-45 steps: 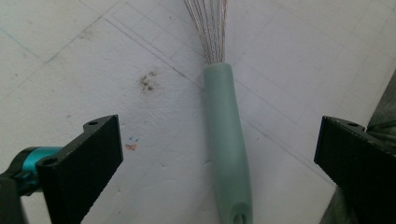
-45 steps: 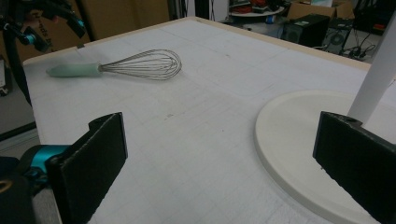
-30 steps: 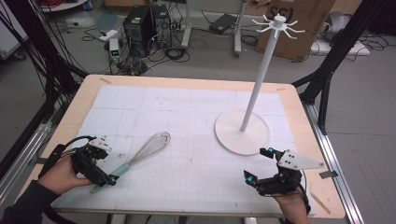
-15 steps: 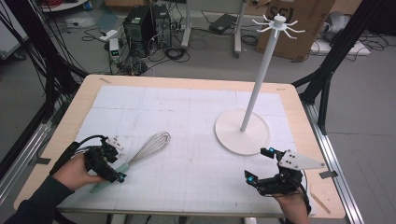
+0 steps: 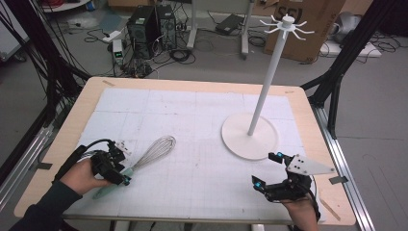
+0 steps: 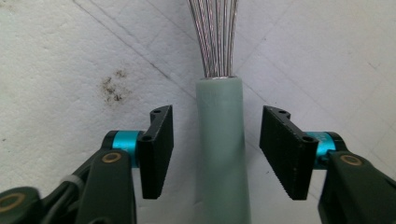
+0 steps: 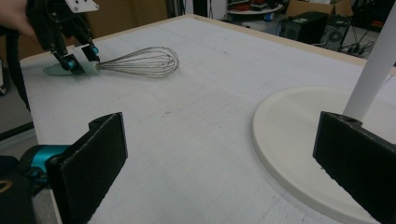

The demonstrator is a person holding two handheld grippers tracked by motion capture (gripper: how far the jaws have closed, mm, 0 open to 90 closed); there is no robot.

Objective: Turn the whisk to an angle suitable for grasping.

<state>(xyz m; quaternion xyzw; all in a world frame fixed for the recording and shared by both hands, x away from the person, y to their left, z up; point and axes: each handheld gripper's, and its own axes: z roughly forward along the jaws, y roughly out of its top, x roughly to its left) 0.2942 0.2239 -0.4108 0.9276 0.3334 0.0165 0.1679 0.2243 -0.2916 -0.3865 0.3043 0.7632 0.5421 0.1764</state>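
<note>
A: Left gripper view: your left tongs (image 6: 215,151) stand wide, one jaw on each side of the whisk (image 6: 220,140)'s pale green handle, not touching it.

B: And the whisk itself?

A: Flat on the bench (image 5: 202,120), lower left of the high view, wires pointing up-right. Your right tongs (image 5: 272,171) gape wide at lower right, near the white hook stand (image 5: 262,91).

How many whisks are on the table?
1. The whisk lies on the white mat at the table's near left. Its pale green handle sits between the open jaws of the left gripper, which are not touching it.
</note>
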